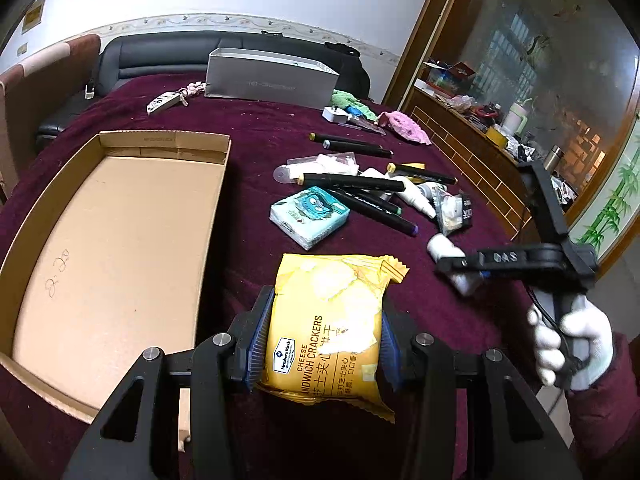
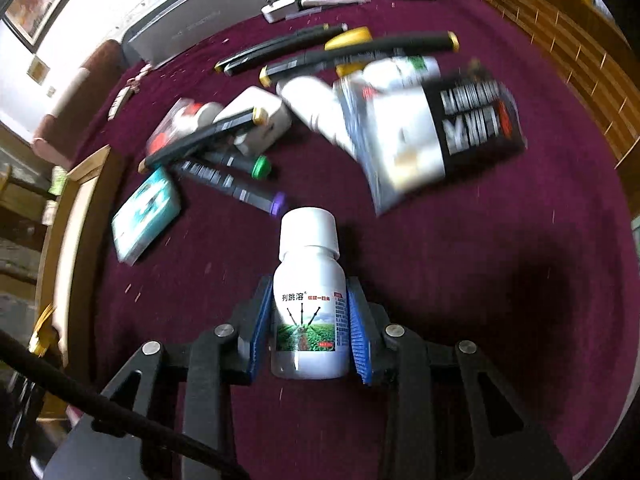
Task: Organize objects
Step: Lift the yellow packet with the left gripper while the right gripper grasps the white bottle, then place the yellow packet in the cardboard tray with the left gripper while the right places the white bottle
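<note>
My left gripper (image 1: 324, 310) is shut on a yellow cheese cracker packet (image 1: 332, 280), held just above the dark red cloth, right of a shallow cardboard box (image 1: 120, 240) with nothing in it. In the right wrist view my right gripper (image 2: 310, 292) points steeply down, and its blue pads (image 2: 260, 320) press both sides of a small white bottle (image 2: 308, 248) with a white cap and a green field label. The left wrist view shows that same right gripper (image 1: 460, 272) at the right, held by a white-gloved hand (image 1: 572, 344), with the white bottle (image 1: 442, 248) at its tip.
A heap of black markers (image 1: 360, 184), a teal tissue pack (image 1: 308, 216), small white bottles and a black and silver snack packet (image 2: 440, 132) lies on the cloth-covered table (image 1: 260, 128). A grey box (image 1: 272, 80), pink cloth (image 1: 404, 124) and green cloth sit at the back.
</note>
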`<state>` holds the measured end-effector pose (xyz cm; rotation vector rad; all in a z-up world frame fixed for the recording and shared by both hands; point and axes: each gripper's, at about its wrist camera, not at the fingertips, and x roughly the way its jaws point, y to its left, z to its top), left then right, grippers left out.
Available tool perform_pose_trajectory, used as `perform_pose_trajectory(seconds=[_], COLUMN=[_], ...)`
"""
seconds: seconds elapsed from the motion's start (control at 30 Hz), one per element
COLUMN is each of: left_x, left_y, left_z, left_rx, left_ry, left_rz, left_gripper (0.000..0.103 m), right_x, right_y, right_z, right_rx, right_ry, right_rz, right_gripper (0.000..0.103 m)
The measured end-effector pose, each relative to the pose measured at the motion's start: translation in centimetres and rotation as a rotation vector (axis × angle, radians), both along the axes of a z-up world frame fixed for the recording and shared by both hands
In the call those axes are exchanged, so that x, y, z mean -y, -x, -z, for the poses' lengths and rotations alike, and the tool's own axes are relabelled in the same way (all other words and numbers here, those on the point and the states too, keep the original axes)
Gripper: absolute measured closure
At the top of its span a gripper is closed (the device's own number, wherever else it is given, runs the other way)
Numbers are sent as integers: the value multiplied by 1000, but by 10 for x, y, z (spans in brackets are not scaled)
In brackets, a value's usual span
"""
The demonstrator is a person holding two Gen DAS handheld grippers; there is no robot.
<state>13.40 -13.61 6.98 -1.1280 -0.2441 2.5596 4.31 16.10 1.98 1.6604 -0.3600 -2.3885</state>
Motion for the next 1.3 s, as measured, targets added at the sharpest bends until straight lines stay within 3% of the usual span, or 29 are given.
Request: perform_pose_trajectory(seconds=[0.33, 0.57, 0.77, 0.87, 1.0, 1.13, 1.3], left_x=[5, 43, 84, 97, 117, 136, 142], left_y=[-16, -4, 45, 83, 131, 164, 184], left_z=[-16, -54, -79, -70, -40, -2, 22], left_rx=[-23, -103, -128, -78, 12, 110, 158], left_ry=[36, 109, 175, 188, 176, 120, 90], left_rz=[-26, -109, -185, -212, -278, -318, -336], left_gripper=[62, 62, 62, 62, 62, 62, 62], right_x=[10, 67, 139, 175, 222, 241, 249], right_y=[-41, -33, -2, 27, 73, 102, 118], right_z=[-15, -53, -93, -99, -80, -50, -30], right_rx=[16, -15, -46, -32, -20, 35, 40], right_ry=[193, 296, 382, 417, 356, 333, 268], right_rz=[-70, -202, -299, -303, -257, -208, -181], right_gripper=[71, 71, 70, 70, 70, 70, 70])
